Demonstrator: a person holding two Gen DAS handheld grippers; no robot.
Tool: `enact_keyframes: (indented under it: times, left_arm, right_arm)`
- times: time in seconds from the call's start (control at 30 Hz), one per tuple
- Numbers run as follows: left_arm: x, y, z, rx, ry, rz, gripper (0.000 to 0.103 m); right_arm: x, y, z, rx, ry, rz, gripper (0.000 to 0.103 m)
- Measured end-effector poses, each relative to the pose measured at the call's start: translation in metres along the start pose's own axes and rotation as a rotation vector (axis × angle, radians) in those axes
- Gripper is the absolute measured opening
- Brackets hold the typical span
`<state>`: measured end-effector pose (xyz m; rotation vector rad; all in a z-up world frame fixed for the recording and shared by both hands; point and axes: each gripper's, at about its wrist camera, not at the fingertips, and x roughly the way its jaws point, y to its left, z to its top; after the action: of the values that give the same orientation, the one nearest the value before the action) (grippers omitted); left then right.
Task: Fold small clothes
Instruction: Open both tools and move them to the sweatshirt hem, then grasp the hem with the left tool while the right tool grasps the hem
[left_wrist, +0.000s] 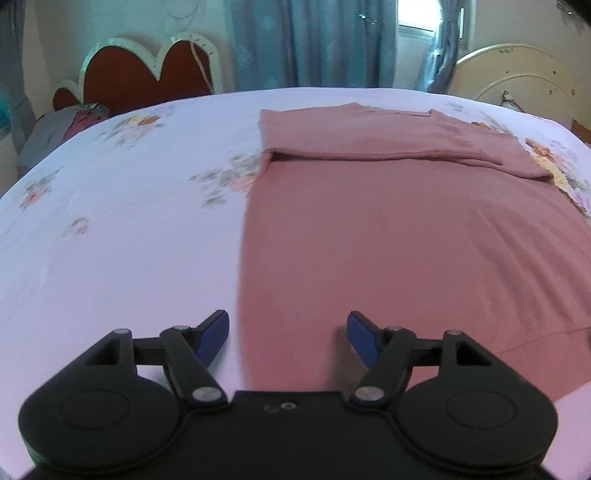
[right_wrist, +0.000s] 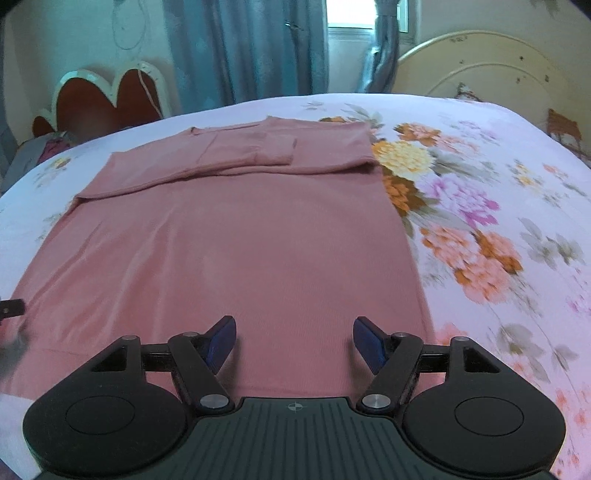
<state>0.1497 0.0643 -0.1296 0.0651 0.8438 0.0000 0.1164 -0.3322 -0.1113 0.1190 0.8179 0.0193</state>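
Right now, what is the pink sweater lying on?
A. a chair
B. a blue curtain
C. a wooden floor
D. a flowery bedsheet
D: the pink sweater lies spread flat, its sleeves folded across the top, on a pale flowery bedsheet, whose printed blossoms show on both sides of it.

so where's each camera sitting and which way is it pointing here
Left wrist: sits on the left gripper, looking forward and down over the left edge of the pink garment on the floral bedsheet; only its own open jaws show.
Right wrist: sits on the right gripper, looking forward and down over the garment's right part; its own open jaws show, plus a dark sliver at the left frame edge.
Shared: the garment with its far end folded over, the sheet, the heart-shaped headboard, the blue curtains.
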Motion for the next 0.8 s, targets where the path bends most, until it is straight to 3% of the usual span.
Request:
enact_keyframes:
  times: [0.17,0.4,0.5,0.63,0.7,0.77,0.8]
  left_arm:
    - [-0.008,0.018,-0.017,-0.042,0.026,0.005,0.07]
    - [-0.01,0.024,-0.035,-0.088,0.055,-0.057,0.068]
    - [-0.01,0.022,-0.04,-0.104,0.072,-0.136,0.057]
    - [-0.012,0.018,-0.046,-0.102,0.068,-0.208,0.035]
    - [-0.011,0.02,-0.046,-0.121,0.077,-0.25,0.021]
    - [-0.009,0.021,-0.044,-0.131,0.09,-0.286,0.008]
    - [-0.009,0.02,-0.043,-0.127,0.092,-0.294,0.007]
  right_arm:
    - [-0.01,-0.017,-0.012,0.021,0.003,-0.056,0.07]
    - [-0.016,-0.036,-0.028,0.055,0.025,-0.115,0.07]
    - [-0.016,-0.038,-0.035,0.069,0.037,-0.125,0.07]
    - [-0.015,-0.04,-0.045,0.122,0.06,-0.08,0.069]
    - [-0.016,-0.038,-0.048,0.127,0.06,-0.063,0.049]
    - [-0.017,-0.038,-0.048,0.136,0.061,-0.054,0.043]
    - [-0.018,-0.038,-0.048,0.137,0.064,-0.049,0.039]
